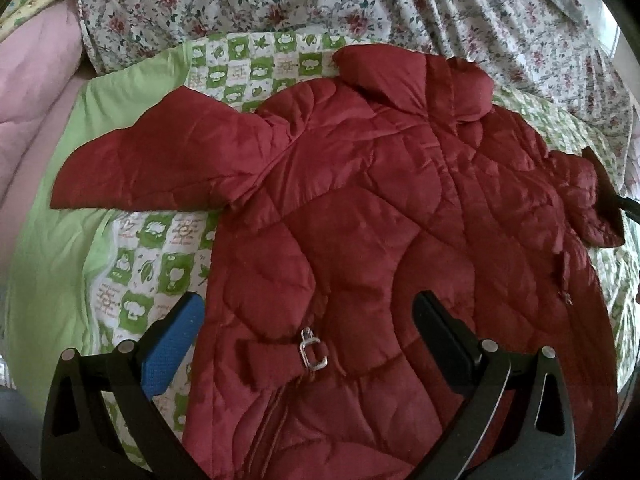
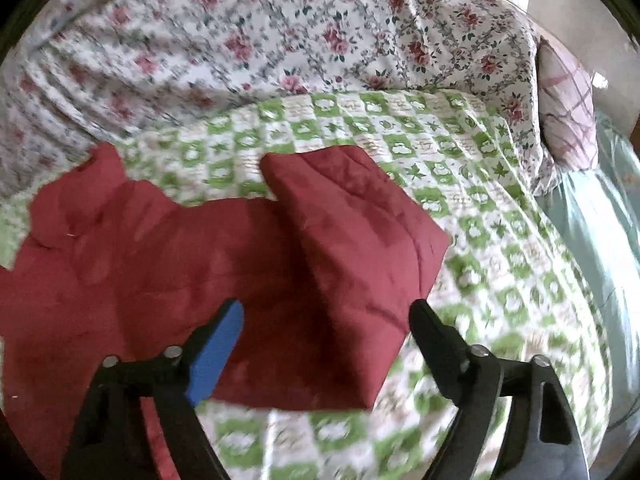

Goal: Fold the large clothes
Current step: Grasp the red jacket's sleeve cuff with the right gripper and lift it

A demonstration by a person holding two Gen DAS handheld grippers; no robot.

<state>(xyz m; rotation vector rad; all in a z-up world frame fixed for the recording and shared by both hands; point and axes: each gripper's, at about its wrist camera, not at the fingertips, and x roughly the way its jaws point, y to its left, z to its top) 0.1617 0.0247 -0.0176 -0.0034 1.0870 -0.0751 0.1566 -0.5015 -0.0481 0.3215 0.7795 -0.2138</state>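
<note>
On the bed, your red quilted jacket [image 1: 380, 208] lies spread flat over the green-checked quilt [image 1: 132, 264], collar toward the floral sheet [image 1: 320, 0]. Your left tongs [image 1: 308, 320] hang spread wide above its hem near the clear buckle [image 1: 314, 350], pinching nothing. Your right tongs [image 2: 326, 320] are spread too, over the right sleeve [image 2: 352, 232].

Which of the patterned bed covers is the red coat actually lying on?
The green-and-white checked quilt, the one with little leaf and cloud squares. The red coat rests on it; the rose-flowered sheet lies behind, beyond the collar.
</note>
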